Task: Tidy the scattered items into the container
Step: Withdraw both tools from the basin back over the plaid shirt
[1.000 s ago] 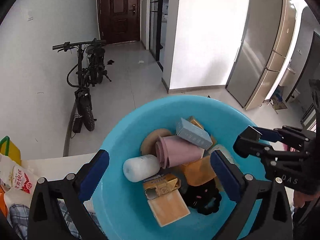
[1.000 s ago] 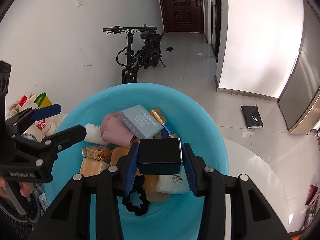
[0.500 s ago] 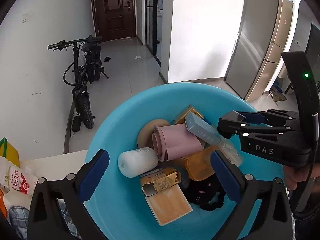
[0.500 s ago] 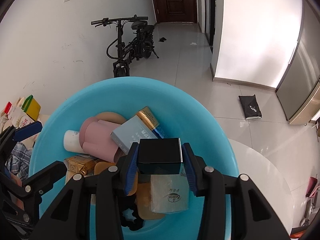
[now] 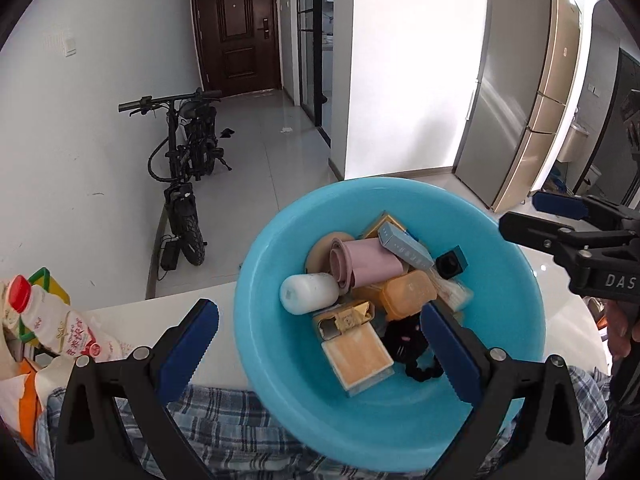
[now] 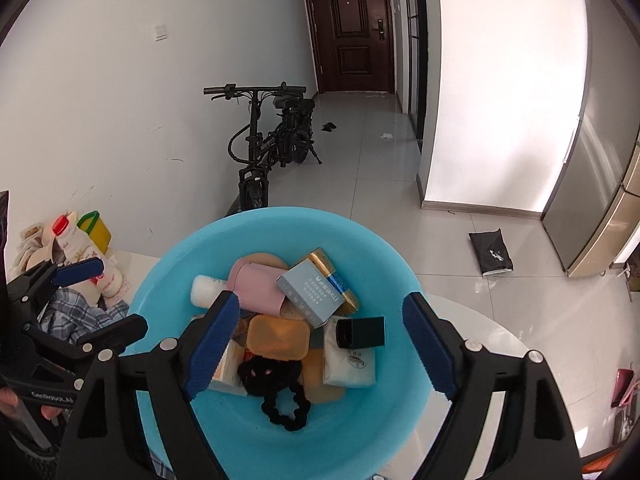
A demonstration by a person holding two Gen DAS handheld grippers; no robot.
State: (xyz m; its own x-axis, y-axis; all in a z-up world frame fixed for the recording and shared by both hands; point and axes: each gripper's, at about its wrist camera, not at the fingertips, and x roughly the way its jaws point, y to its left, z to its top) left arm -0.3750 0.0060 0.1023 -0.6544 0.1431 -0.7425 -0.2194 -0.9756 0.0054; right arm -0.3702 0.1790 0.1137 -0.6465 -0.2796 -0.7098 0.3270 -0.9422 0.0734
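A blue basin (image 5: 256,280) (image 6: 160,292) on the white table holds several items. Among them are a white bottle (image 5: 309,293), a pink roll (image 5: 366,266), a grey-blue box (image 6: 312,294), an orange case (image 6: 278,336) and a black scrunchie (image 6: 276,380). A small black box (image 6: 360,332) (image 5: 451,265) lies free on a white tissue pack (image 6: 350,368) inside the basin. My right gripper (image 6: 320,304) hovers above it, its jaws opening, with nothing pressed between the pads. My left gripper (image 5: 316,320) stands open over the basin's near rim, empty.
A plaid cloth (image 5: 224,420) lies under the basin's near side. A milk bottle (image 5: 52,320) and bags crowd the table's left end. An electric bike (image 5: 184,184) leans by the wall beyond the table; a fridge (image 5: 520,120) stands at the right.
The right gripper opened and let go of the black box, which now lies in the basin. Both grippers drew back and rose, so the basin looks smaller.
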